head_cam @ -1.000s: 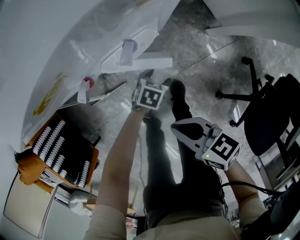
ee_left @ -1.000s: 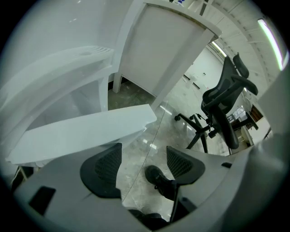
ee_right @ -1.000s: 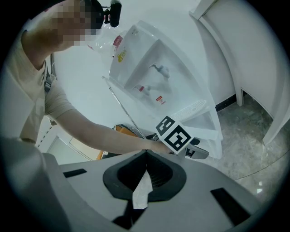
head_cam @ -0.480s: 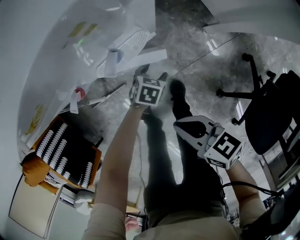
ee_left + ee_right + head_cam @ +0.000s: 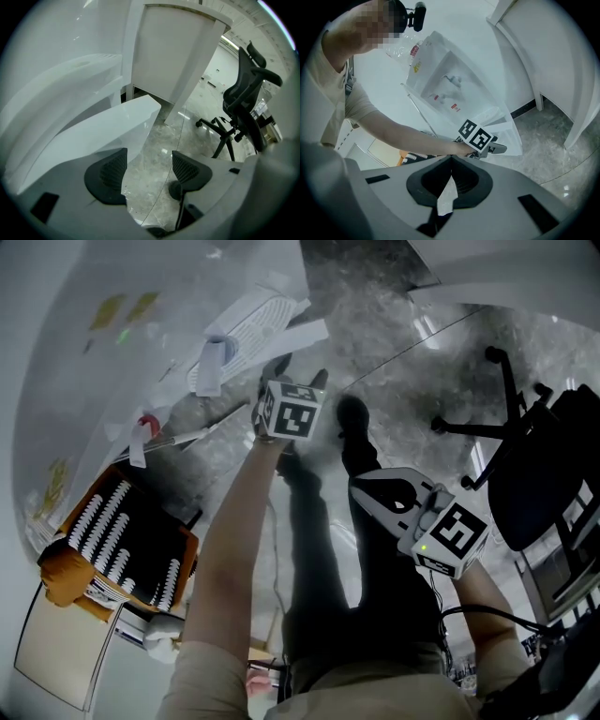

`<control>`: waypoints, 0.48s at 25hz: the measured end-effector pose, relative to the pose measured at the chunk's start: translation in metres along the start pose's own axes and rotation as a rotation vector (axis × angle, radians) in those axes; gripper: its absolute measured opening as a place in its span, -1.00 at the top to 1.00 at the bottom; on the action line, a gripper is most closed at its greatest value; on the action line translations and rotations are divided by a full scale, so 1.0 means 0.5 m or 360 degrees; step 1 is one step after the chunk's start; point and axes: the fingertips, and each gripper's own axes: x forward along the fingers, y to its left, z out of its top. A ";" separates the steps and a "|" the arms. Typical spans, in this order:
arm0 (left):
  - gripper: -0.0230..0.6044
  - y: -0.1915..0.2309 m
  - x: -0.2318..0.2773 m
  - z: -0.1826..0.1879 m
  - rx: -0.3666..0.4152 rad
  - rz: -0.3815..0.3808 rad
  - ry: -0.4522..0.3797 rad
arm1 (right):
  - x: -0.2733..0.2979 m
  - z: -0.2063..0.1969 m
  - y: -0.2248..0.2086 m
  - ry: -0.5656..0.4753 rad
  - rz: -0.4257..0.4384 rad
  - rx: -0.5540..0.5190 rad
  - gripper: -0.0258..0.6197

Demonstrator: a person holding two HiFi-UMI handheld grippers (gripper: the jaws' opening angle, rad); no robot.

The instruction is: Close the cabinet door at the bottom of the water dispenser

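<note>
The white water dispenser (image 5: 141, 324) fills the upper left of the head view. Its white cabinet door (image 5: 281, 338) stands ajar at its base. My left gripper (image 5: 298, 369) is stretched out low beside the door's free edge. In the left gripper view it (image 5: 147, 171) is open, with only floor between the pads, and the door slab (image 5: 112, 129) lies just left of the left pad (image 5: 108, 174); I cannot tell whether they touch. My right gripper (image 5: 364, 491) hangs back over my legs. It (image 5: 450, 183) is shut on nothing, facing the dispenser (image 5: 454, 89).
An orange bag with a black-and-white pattern (image 5: 122, 540) sits left of my legs. A black office chair (image 5: 534, 456) stands at the right on the marble floor (image 5: 412, 381). A white partition panel (image 5: 173, 51) rises just past the dispenser.
The left gripper has moved farther out toward the dispenser base, and the door panel has swung with it toward the dispenser. The right gripper has stayed about where it was.
</note>
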 end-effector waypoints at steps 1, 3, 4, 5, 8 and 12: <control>0.01 0.003 0.002 0.004 -0.0002 0.0010 -0.0013 | -0.002 0.000 -0.002 -0.0001 -0.0001 0.0002 0.92; 0.00 0.010 0.006 0.013 0.0007 0.0033 -0.0028 | -0.004 -0.004 -0.007 0.0002 -0.0003 0.0006 0.92; 0.00 0.014 0.008 0.017 0.0012 0.0042 -0.0033 | -0.004 -0.006 -0.009 0.0006 -0.0004 0.0007 0.92; 0.00 0.017 0.009 0.020 0.0016 0.0048 -0.0037 | -0.004 -0.009 -0.010 0.0013 -0.0004 0.0006 0.92; 0.00 0.024 0.013 0.026 0.0027 0.0058 -0.0046 | -0.005 -0.016 -0.010 0.0027 -0.0004 0.0007 0.92; 0.00 0.035 0.012 0.035 0.0028 0.0099 -0.0072 | -0.008 -0.009 -0.008 0.0007 -0.0002 0.0000 0.92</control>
